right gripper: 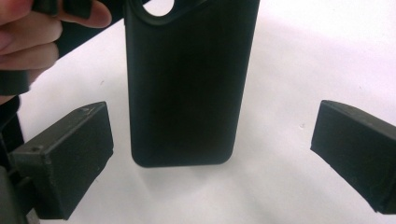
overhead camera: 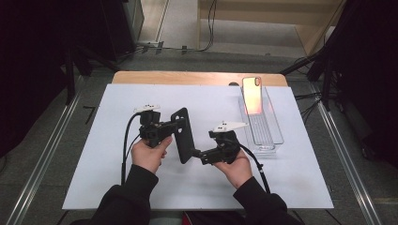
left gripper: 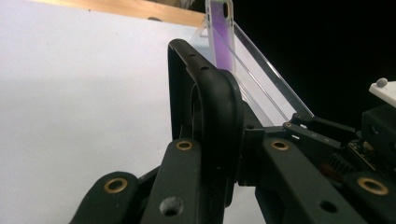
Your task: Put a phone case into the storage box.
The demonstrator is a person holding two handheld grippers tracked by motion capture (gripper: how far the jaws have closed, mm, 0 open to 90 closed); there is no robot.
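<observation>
The person holds a black two-jaw gripper in each hand above a white sheet point(overhead camera: 94, 154) that covers the wooden table point(overhead camera: 197, 78).

The left gripper point(overhead camera: 174, 125) has its jaws closed on a black, rectangular phone case of soft matte plastic with rounded corners point(overhead camera: 183, 136). In the left gripper view the two jaws press on the curved edge of this case point(left gripper: 212, 107) from both sides, so the case stands between them and is lifted off the sheet. In the high view the case is tilted, with its upper end away from the person and its lower end near the right gripper.

The right gripper point(overhead camera: 197, 153) has its jaws wide apart. In the right gripper view the two black pads stand far from each other at the left and the right, and the lower end of the case point(right gripper: 187, 88) hangs between them without touching either one. This gripper holds nothing. The fingers of the left hand point(right gripper: 28, 32) show at the upper left of that view.

To the right, well apart from the grippers, a clear, long plastic tray point(overhead camera: 274, 136) lies on the sheet. A second phone case with a pink-orange shiny back point(overhead camera: 252, 95) leans upright at the far end of it.
</observation>
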